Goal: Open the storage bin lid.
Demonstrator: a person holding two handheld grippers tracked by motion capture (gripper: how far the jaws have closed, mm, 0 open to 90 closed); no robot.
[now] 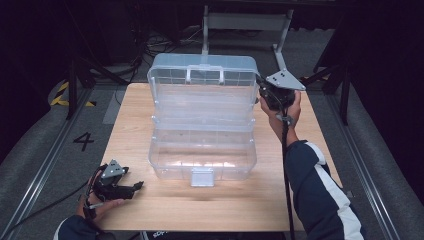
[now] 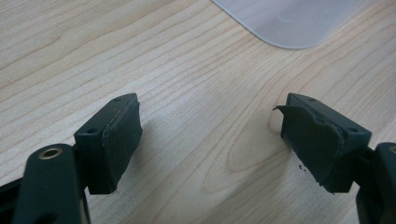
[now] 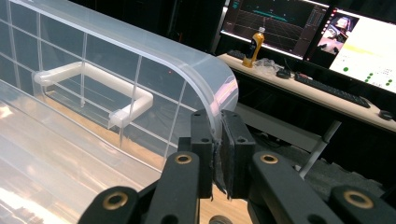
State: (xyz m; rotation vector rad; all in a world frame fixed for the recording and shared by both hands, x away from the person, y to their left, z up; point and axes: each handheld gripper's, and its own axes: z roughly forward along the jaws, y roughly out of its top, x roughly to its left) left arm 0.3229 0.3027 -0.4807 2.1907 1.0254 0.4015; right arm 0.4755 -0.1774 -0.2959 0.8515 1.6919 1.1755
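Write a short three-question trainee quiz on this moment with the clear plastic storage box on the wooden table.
1. True or false: the lid of the clear plastic storage box stands open.
2. Which gripper pinches the lid's edge: A) the left gripper, B) the right gripper?
3. Fill in: the left gripper's jaws are ____ over the light wooden table.

Key
1. True: it is raised behind the base.
2. B: its jaws close on the rim at the lid's rounded corner.
3. Open, nothing between them.
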